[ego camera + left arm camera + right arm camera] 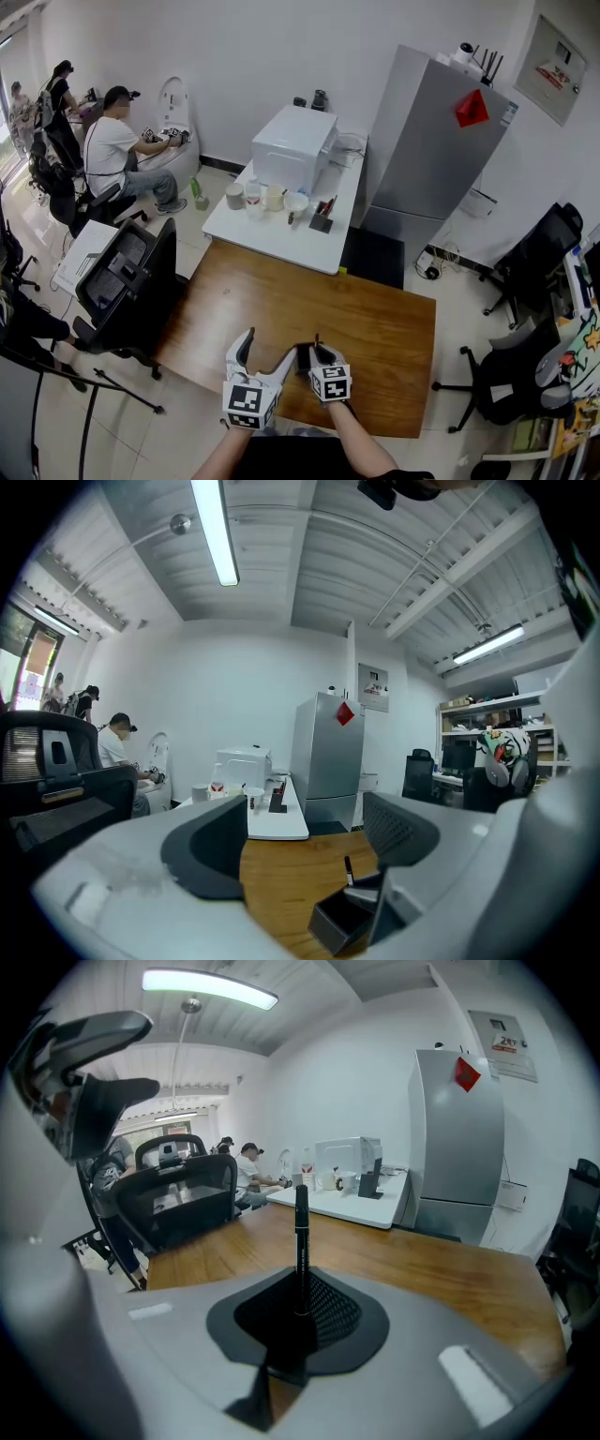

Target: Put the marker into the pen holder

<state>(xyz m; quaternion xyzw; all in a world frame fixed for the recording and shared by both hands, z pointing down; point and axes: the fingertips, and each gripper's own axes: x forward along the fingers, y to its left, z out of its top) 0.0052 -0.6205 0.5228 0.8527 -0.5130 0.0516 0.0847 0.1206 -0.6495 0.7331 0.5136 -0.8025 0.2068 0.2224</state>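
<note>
1. My right gripper (300,1309) is pinched shut on the marker (301,1232), standing up so it can go in straight.
2. My left gripper (305,832) is open and empty (maybe waiting to steady the pen holder (330,922)).
3. The marker is right by the holder, at the near edge of the table (281,300).

I cannot read any words or numbers here. A red diamond sticker (472,109) is stuck on the grey fridge (427,150), but its marks are too small to read. A paper (561,77) with red print hangs on the wall, and it is too blurry. The black-and-white square patterns (246,398) are shapes, not letters.
</note>
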